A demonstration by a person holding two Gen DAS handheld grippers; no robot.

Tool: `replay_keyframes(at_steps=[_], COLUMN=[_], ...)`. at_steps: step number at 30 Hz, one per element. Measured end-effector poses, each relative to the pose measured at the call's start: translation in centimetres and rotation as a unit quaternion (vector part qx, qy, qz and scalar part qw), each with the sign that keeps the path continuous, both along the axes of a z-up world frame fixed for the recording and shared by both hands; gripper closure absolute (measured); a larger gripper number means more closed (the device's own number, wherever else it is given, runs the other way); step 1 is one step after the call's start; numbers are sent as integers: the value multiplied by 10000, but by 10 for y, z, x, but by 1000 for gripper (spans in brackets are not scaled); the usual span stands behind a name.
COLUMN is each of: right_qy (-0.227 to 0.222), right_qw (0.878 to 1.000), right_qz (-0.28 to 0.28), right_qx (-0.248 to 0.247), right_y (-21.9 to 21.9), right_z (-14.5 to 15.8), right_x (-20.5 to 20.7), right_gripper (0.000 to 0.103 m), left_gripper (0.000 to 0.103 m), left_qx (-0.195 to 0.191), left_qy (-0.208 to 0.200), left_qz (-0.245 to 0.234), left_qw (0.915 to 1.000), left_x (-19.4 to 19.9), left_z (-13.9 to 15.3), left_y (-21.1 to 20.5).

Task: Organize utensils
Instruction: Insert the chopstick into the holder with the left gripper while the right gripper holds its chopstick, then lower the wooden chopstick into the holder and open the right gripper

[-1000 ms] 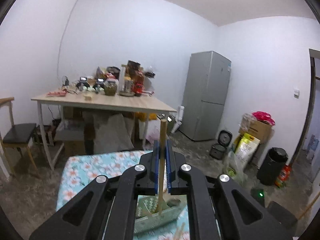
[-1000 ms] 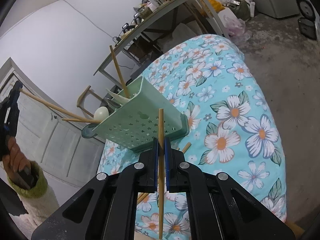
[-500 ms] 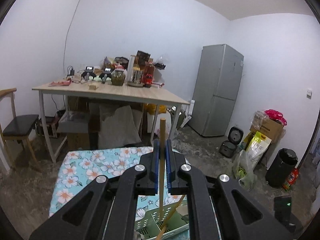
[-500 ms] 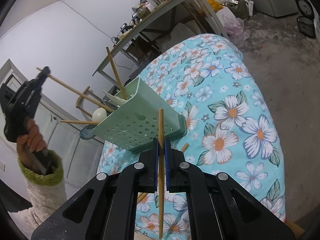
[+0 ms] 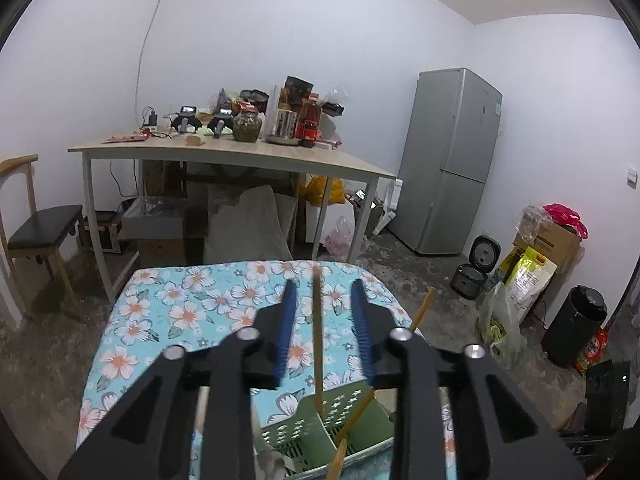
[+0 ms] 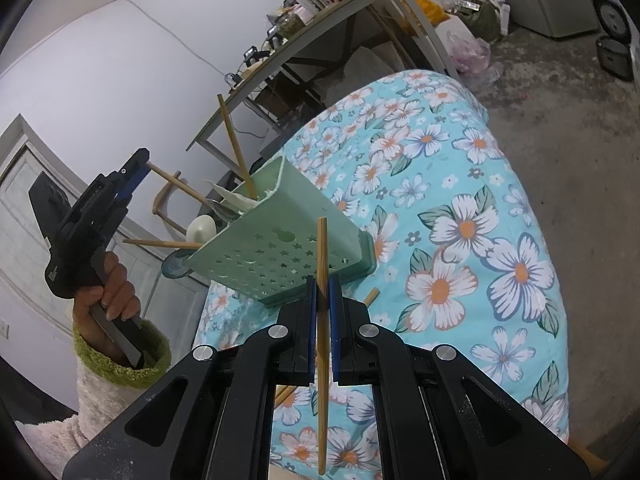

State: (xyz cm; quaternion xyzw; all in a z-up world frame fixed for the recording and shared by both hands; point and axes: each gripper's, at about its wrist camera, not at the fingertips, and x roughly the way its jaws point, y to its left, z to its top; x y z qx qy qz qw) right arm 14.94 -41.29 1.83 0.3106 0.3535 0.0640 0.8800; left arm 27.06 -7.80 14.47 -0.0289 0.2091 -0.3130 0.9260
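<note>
A green perforated utensil holder [image 6: 280,260] stands on the floral-cloth table [image 6: 480,208], with chopsticks, a white spoon [image 6: 202,230] and other utensils in it. My left gripper [image 5: 323,292] is open above the holder [image 5: 320,436]; a wooden chopstick [image 5: 317,340] stands between its jaws, its lower end in the holder. It also shows in the right wrist view [image 6: 134,168], open just behind the top of that chopstick [image 6: 176,186]. My right gripper [image 6: 323,284] is shut on another wooden chopstick [image 6: 322,320], held upright in front of the holder.
Another chopstick [image 6: 370,296] lies on the cloth by the holder's base. Behind stand a cluttered wooden table [image 5: 240,152], a chair [image 5: 36,232], a grey fridge [image 5: 448,160], and a rice cooker, bags and a black bin [image 5: 576,324] on the floor.
My left gripper has come down to the holder and opened, letting go of its chopstick, which now stands in the holder. My right gripper has barely moved.
</note>
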Motion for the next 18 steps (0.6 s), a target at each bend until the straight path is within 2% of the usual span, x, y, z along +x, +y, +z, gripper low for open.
replay_keyframes(at_steps=[6, 12, 18], right_qy=[-261, -992, -1940], right_qw=[9995, 9932, 9755], right_qz=[102, 359, 668], right_qx=[-144, -484, -788], right_y=[5, 18, 35], right_z=[24, 84, 157], right_x=[0, 5, 20], right_gripper=[99, 99, 99], left_gripper=[64, 58, 57], left_qx=[-96, -202, -260], left_qy=[-94, -148, 110], left_qz=[101, 151, 347], left_qw=[9999, 9996, 9990], left_x=[-14, -42, -65], left_z=[5, 3, -19], left_y=[16, 44, 82])
